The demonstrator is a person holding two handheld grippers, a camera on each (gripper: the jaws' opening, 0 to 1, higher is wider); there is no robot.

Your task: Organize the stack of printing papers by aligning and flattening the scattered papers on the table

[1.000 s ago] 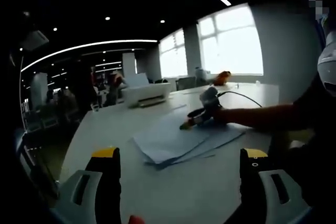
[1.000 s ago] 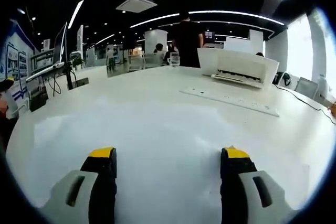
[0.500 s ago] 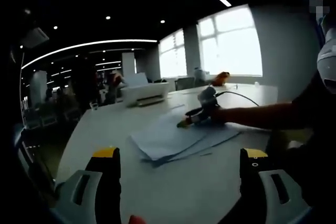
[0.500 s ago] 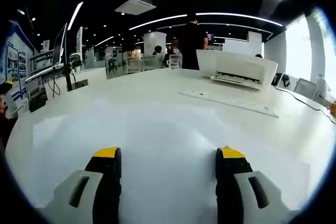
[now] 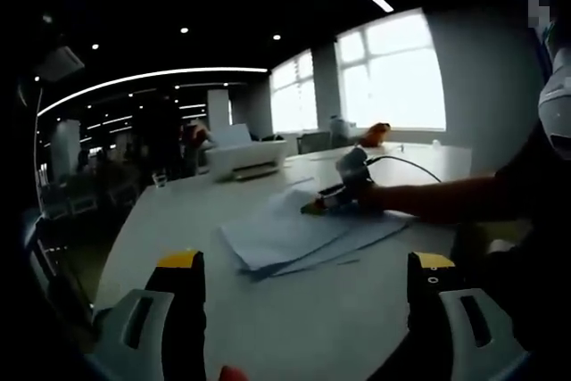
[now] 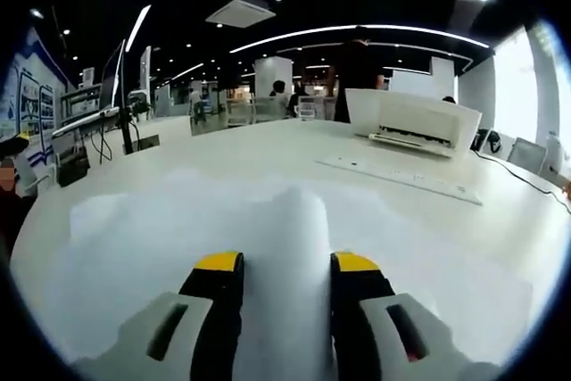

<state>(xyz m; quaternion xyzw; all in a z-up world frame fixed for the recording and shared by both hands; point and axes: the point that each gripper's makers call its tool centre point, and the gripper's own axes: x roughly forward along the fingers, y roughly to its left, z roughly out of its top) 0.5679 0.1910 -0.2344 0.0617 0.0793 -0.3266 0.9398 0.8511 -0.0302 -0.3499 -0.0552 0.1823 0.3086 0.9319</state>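
Note:
A loose stack of white printing papers (image 5: pixel 285 234) lies fanned out on the white table (image 5: pixel 294 327). My left gripper (image 5: pixel 305 261) hangs open above the near table, short of the stack, with nothing between its fingers. From the right, a person's arm (image 5: pixel 446 198) holds my right gripper (image 5: pixel 312 211) on the stack's far edge, where a sheet rises a little. In the right gripper view, the right gripper (image 6: pixel 287 262) has its jaws drawn close on a raised ridge of the papers (image 6: pixel 290 216). Flat sheets spread to both sides of it.
A white printer (image 5: pixel 245 158) (image 6: pixel 415 122) stands at the table's far side, with a long white strip (image 6: pixel 401 176) lying in front of it. A black cable (image 5: pixel 406 161) runs past the right gripper. People stand in the dim office behind. A monitor (image 6: pixel 98 100) sits far left.
The right gripper's jaws have drawn together, and the paper between them has buckled up into a ridge. The left gripper stays open and still.

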